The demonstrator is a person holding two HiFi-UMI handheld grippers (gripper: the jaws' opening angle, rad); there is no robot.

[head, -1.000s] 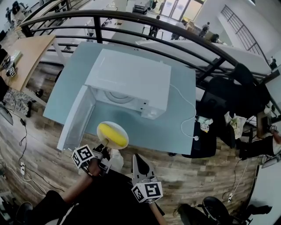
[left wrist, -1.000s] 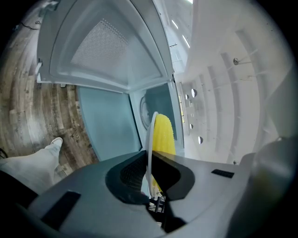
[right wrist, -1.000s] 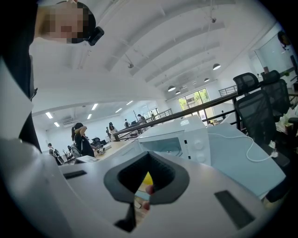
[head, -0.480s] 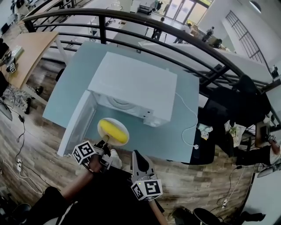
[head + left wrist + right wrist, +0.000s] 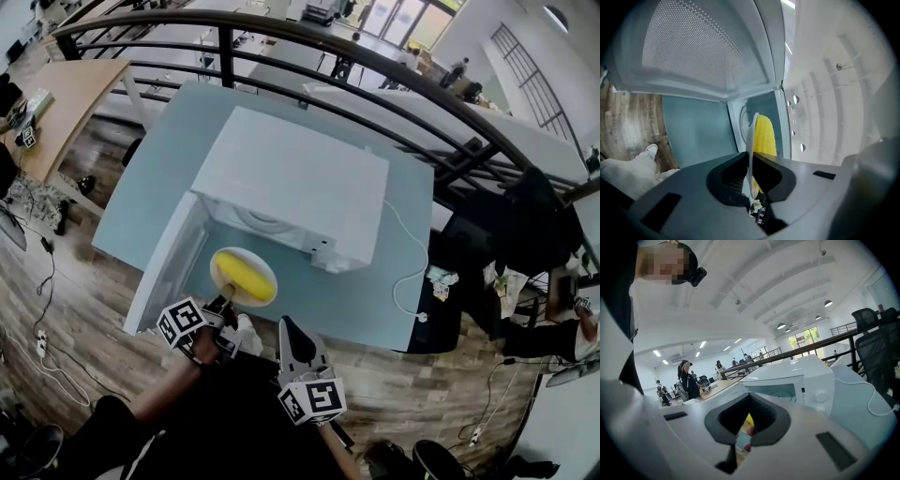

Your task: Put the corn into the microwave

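The yellow corn [image 5: 246,275] lies on a white plate [image 5: 228,261], held just above the blue-grey table [image 5: 366,291] in front of the white microwave [image 5: 291,178]. Its door [image 5: 169,262] stands open to the left. My left gripper [image 5: 223,302] is shut on the plate's near rim. In the left gripper view the plate [image 5: 751,140] stands edge-on between the jaws of that gripper [image 5: 751,180], with the corn [image 5: 765,136] beyond and the meshed door [image 5: 698,47] above. My right gripper [image 5: 284,325] hangs to the right, shut and holding nothing. In its own view this gripper [image 5: 746,437] points at the microwave [image 5: 797,380].
A white cable [image 5: 405,253] runs from the microwave across the table's right side to a plug near the edge. A dark railing [image 5: 375,66] runs behind the table. Black chairs [image 5: 525,216] stand at the right. My white shoe [image 5: 247,334] is on the wooden floor.
The plate with the corn has edged closer to the microwave's open front, carried by my left gripper. My right gripper has moved forward alongside it.
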